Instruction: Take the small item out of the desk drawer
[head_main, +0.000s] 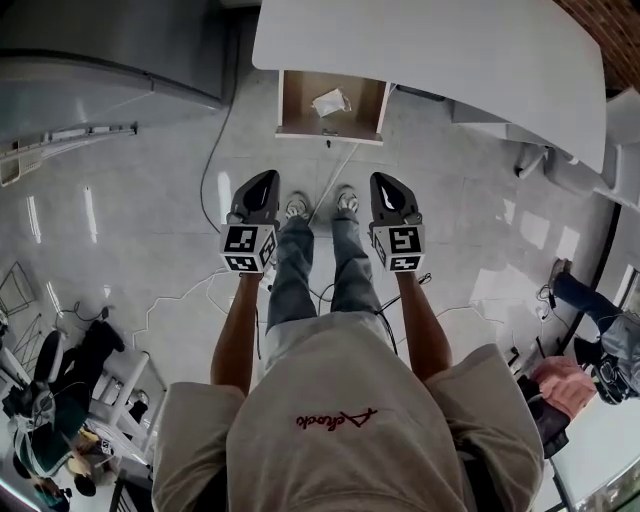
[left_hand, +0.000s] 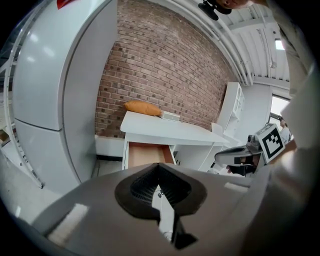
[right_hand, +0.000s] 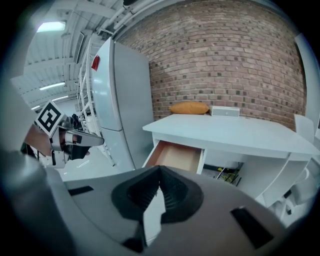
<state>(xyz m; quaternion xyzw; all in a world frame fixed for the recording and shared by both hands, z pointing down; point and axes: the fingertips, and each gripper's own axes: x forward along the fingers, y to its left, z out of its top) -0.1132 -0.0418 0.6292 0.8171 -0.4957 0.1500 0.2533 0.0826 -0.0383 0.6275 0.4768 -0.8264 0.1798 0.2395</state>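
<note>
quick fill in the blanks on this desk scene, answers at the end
The drawer of the desk stands ____.
Inside it lies a small, crumpled ____ item.
The left gripper and the right gripper hang in front of the desk, jaws ____ and holding nothing.
On the desktop, against the brick wall, lies an ____ cushion.

Missing words: open; white; shut; orange

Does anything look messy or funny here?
The drawer is pulled open, with a crumpled white item lying inside. A cable trails loose across the floor. Nothing looks spilled or broken.
</note>
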